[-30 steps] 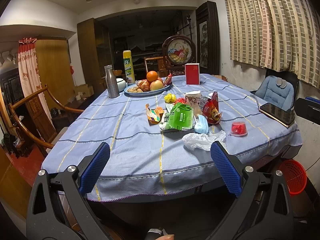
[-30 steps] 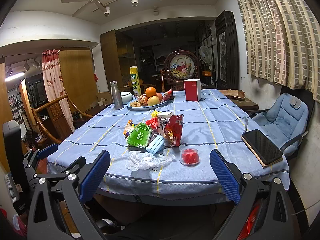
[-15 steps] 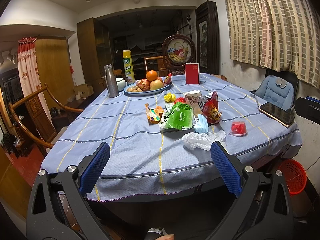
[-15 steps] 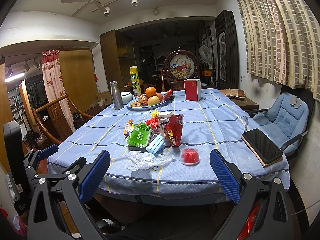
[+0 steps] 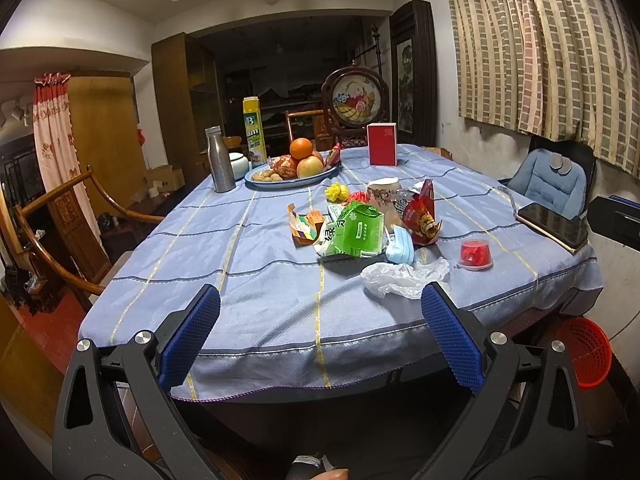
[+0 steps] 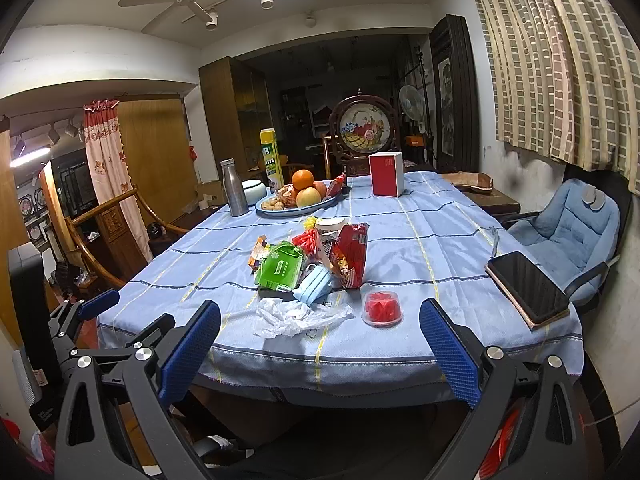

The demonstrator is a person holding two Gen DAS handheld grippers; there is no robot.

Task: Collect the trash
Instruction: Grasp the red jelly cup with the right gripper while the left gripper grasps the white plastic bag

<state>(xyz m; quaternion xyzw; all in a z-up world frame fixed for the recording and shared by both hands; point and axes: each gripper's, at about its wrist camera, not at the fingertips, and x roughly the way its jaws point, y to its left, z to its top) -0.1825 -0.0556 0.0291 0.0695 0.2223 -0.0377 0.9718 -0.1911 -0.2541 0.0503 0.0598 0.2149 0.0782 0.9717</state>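
Both claws hang short of the near edge of the counter (image 6: 400,344), which is draped in a blue striped cloth. The left claw (image 5: 320,336) has its blue-padded fingers spread wide with nothing between them; the right claw (image 6: 320,344) is likewise spread and empty.

The trash sits in a loose heap around the green packet (image 6: 280,272). A crumpled white plastic bag (image 6: 296,316) lies nearer the counter's edge than the packet. A blue face mask (image 6: 314,286) lies just beside the packet, and a red snack bag (image 6: 352,256) stands past the mask. An orange wrapper (image 5: 306,226) lies on the packet's other side. A small red lidded cup (image 6: 382,308) sits apart, beyond the mask.
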